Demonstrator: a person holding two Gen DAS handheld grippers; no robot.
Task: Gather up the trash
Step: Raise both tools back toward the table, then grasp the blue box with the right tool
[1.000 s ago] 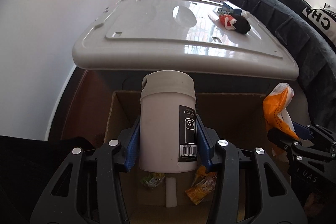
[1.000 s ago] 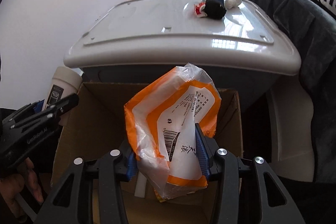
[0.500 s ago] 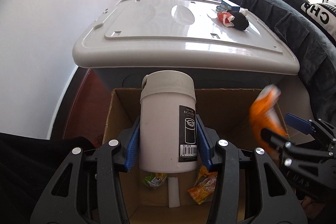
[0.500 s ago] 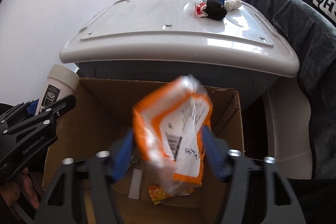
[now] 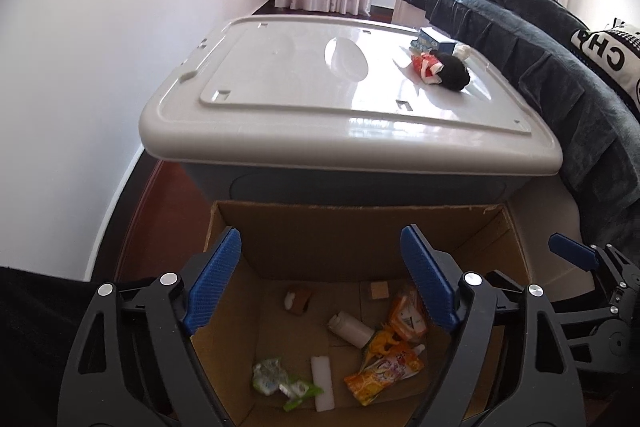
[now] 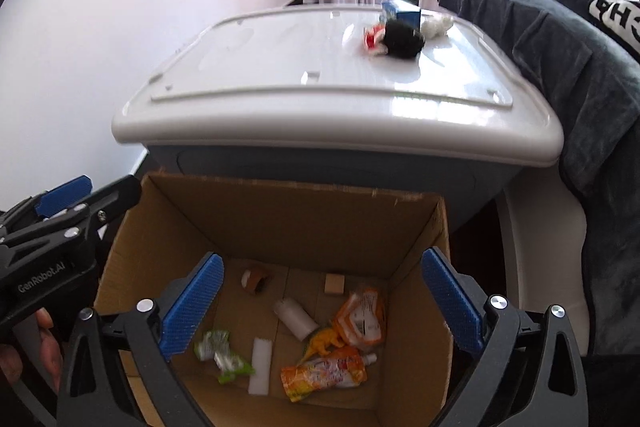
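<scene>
Both jaws have just been opening: the left hand-held gripper (image 5: 320,279) and right hand-held gripper (image 6: 324,305) stand wide and empty. One white bottle (image 5: 350,329) and one orange bag (image 6: 362,319), dropped, lie lower centre in the cardboard box (image 6: 280,219).

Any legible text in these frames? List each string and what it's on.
"GenRobot.AI": side of the black left gripper.
"CHA", cut off: white panel on the dark garment; partly seen from the right wrist too.
Barcode and print on the orange-white plastic packet in the brown cardboard box: too small.
</scene>
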